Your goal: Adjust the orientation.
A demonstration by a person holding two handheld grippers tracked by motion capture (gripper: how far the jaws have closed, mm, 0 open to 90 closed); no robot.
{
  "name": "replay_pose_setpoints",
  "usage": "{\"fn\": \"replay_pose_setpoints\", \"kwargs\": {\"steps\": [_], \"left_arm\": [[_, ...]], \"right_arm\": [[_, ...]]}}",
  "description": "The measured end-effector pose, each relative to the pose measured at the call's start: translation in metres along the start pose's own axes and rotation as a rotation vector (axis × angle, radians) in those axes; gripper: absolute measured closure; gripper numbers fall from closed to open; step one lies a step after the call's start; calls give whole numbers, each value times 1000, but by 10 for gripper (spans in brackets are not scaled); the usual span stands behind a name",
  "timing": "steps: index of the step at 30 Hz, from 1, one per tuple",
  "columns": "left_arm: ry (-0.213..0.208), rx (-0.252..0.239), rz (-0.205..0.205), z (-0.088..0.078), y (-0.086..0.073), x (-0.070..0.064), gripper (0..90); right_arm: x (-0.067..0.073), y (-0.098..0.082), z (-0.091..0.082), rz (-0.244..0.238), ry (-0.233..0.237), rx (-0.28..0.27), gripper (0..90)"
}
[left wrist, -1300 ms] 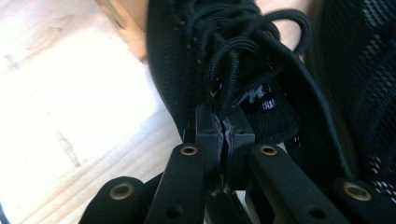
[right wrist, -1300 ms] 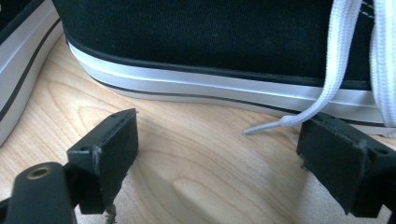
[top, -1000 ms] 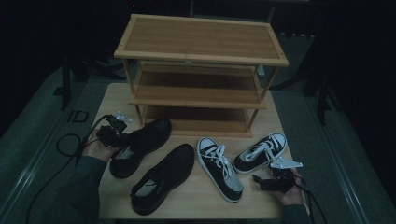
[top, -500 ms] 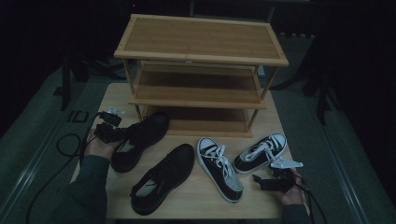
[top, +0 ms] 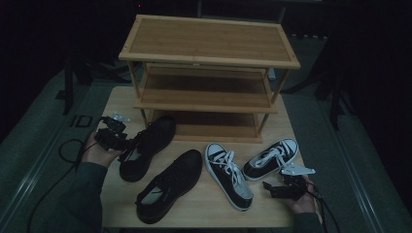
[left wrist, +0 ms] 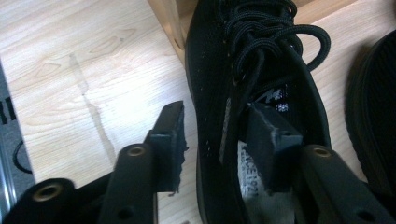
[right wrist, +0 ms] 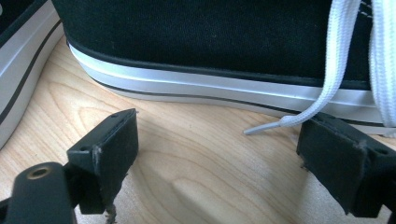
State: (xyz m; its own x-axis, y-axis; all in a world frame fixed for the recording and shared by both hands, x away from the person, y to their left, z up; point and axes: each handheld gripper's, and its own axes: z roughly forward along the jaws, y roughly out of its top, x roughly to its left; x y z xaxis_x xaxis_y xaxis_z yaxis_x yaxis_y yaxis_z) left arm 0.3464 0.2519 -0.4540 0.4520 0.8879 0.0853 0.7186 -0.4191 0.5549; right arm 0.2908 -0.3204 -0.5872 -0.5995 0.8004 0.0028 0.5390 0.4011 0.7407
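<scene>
Left gripper (left wrist: 215, 135): fingers just sprung apart, straddling black shoe (left wrist: 243, 93) collar, ungripped. Right gripper (right wrist: 233, 158): open, empty. Risk: shoe tipping off rack (top: 209, 92) edge.

Person at the near edge of the table (top: 194, 213), dark grey-green long sleeves (top: 80, 194). Left gripper (top: 127, 143): black body, black cable (top: 68, 148) looping off the table's left edge, black jaws with brass-coloured rivets and worn square pads (left wrist: 172, 140). Right gripper (top: 271, 187): black, grey three-cornered plate (top: 297, 170) on top, frayed pads (right wrist: 112, 154).
</scene>
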Motion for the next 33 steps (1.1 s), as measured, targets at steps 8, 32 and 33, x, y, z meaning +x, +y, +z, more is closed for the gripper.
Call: {"fn": "replay_pose_setpoints", "kwargs": {"steps": [8,32,33], "left_arm": [[-65,14,45,-6,-4,1,483],[-126,34,207,-35,4,-34,503],[-129,36,213,-35,4,-36,503]], "right_arm": [[0,0,0,-2,-2,1,124],[0,0,0,-4,-3,1,124],[0,0,0,-5,-3,1,123]]}}
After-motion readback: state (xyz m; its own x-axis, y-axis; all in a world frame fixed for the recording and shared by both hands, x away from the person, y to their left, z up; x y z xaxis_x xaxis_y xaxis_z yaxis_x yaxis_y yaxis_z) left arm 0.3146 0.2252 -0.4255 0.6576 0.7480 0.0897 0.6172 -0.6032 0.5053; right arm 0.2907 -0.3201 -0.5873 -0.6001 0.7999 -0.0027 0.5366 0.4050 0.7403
